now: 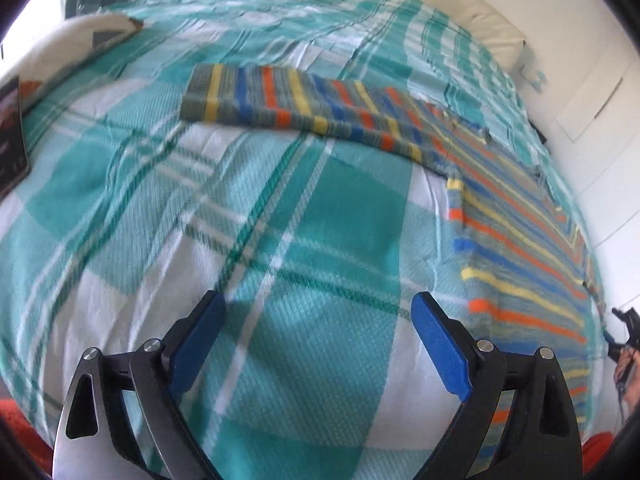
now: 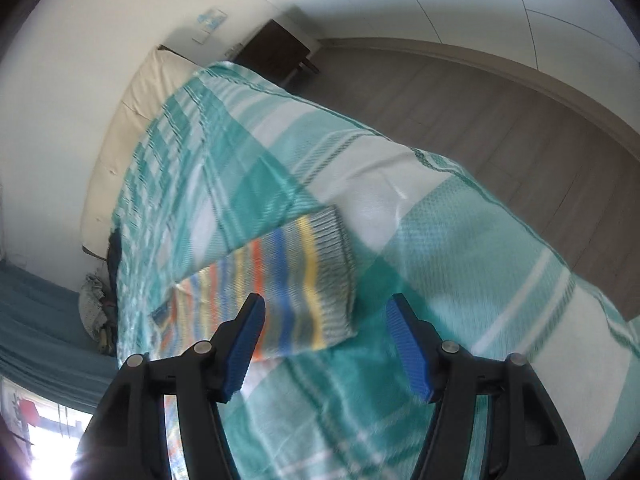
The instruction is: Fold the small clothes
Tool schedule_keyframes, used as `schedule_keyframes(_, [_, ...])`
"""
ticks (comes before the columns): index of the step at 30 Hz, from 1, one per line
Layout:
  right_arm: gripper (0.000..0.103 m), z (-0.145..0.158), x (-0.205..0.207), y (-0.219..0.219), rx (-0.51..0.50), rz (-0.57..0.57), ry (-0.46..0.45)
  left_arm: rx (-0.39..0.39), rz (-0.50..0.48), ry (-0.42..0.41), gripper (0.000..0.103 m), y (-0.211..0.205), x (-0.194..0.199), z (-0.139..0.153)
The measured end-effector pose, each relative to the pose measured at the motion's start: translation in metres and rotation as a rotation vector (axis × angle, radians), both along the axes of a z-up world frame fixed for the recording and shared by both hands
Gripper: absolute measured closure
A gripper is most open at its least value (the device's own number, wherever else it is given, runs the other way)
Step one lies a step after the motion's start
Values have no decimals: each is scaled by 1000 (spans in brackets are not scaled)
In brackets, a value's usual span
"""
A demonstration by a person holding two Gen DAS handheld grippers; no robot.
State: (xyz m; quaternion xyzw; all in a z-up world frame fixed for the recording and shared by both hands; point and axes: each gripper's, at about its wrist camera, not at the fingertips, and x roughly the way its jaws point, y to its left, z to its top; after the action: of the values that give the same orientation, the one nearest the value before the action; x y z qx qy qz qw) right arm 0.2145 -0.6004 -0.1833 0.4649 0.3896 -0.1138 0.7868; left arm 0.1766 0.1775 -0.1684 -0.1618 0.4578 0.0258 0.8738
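The striped sweater lies flat on the bed, on the teal checked bedspread. One sleeve stretches out sideways across the cover, and the body spreads toward the right edge of the left wrist view. In the right wrist view the ribbed cuff of a sleeve lies just in front of the gripper.

The left gripper has its jaws wide apart and holds nothing; under it is only bare bedspread. The right gripper also stands open and empty, and the cuff shows between its blue pads, but the pads do not press on it.

I think the main risk is a bad pinch. The knit is thick and the bedspread under it is soft and a little wrinkled, so the jaws may catch the cover together with the sleeve, or take only one layer, and the fold then comes out crooked. Both views are blurred, so an exact aim at the cuff is hard to judge.

Around it: a cream pillow at the far side, a dark book-like object at the left edge, and a dark nightstand by the wall. None of these lies on the sweater.
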Motion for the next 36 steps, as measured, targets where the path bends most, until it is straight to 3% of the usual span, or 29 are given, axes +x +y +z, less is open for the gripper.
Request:
schedule_keyframes(4, [41,-15,17,-5,11,19,27,-3,34,-11,8,10,5,-5])
schedule_keyframes(5, [48,-16,21,-4,3,37,38,-15,40,-9,8,11,6,-8])
schedule_keyframes(6, [89,-16,27,-2,-23,73,59,-15,42,-11,8,12,4,-10])
schedule_keyframes(7, [98,-15,35,4,-64,124,100,-4,41,-12,8,10,5,-10])
schedule_keyframes(10, [99,16,45,25,-216,151,107,15,36,-13,7,8,5,-10])
schedule_keyframes(13, [99,83,57,75,-353,237,-32,8,43,-17,7,9,3,-11])
schedule_keyframes(17, [99,149,97,178,-295,483,-238,2,45,-20,7,10,7,-10])
schedule_keyframes(20, [98,159,126,254,-231,640,-302,-11,46,-25,7,11,6,-10])
schedule_keyframes(21, [96,156,137,280,-182,694,-327,-14,44,-25,7,12,6,-10])
schedule_keyframes(22, [80,150,148,303,-132,748,-337,-13,40,-26,7,12,5,-10])
schedule_keyframes(23, [64,141,157,317,-97,788,-318,-10,38,-26,7,12,5,-10])
schedule_keyframes(24, [37,133,164,329,-70,808,-294,-8,36,-26,7,12,4,-10])
schedule_keyframes(29, [36,122,162,305,-118,731,-281,-19,40,-24,6,12,5,-10])
schedule_keyframes(34, [46,87,161,273,-453,706,-21,8,36,-20,5,8,7,-12])
schedule_keyframes(36, [46,51,162,263,-501,723,112,39,29,-19,5,4,8,-13])
